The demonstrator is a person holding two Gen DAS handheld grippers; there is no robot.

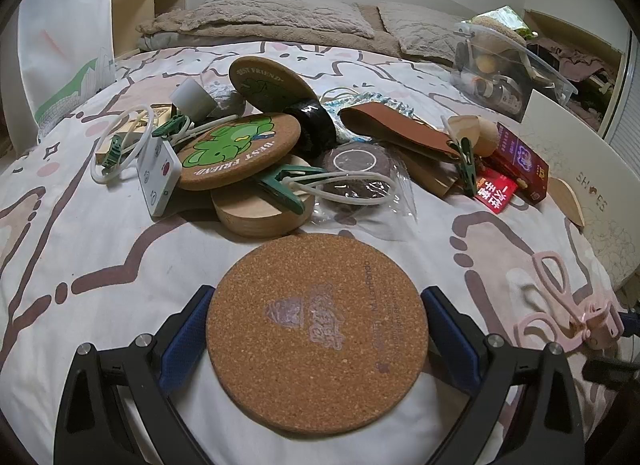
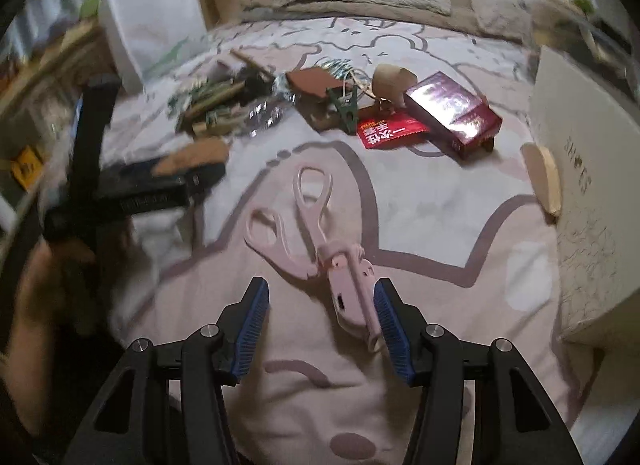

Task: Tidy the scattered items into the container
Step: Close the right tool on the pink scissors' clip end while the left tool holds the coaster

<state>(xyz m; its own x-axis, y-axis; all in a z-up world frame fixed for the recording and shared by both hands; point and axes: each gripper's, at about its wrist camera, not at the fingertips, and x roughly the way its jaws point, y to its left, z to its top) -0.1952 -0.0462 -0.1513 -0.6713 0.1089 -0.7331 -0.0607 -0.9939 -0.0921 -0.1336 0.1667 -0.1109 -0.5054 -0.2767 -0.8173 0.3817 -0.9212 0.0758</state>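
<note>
My left gripper [image 1: 318,329] is shut on a round cork coaster [image 1: 316,333], held flat just above the bed sheet; both blue pads press its edge. In the right wrist view my right gripper [image 2: 322,325] is open. The folded end of a pair of pink scissors [image 2: 316,233] lies between its jaws against the right pad [image 2: 390,325], with a clear gap to the left pad. The scissors rest on the sheet. A clear plastic container [image 1: 516,65], holding several items, stands at the far right of the bed.
A pile lies mid-bed: green-printed cork coasters [image 1: 240,149], black tape [image 1: 316,121], a brown leather strap [image 1: 400,125], green clips and white cords. A red box [image 2: 452,113] and red packet [image 2: 390,131] lie beside a white shoebox [image 2: 580,185]. A white paper bag [image 1: 64,37] stands at the left.
</note>
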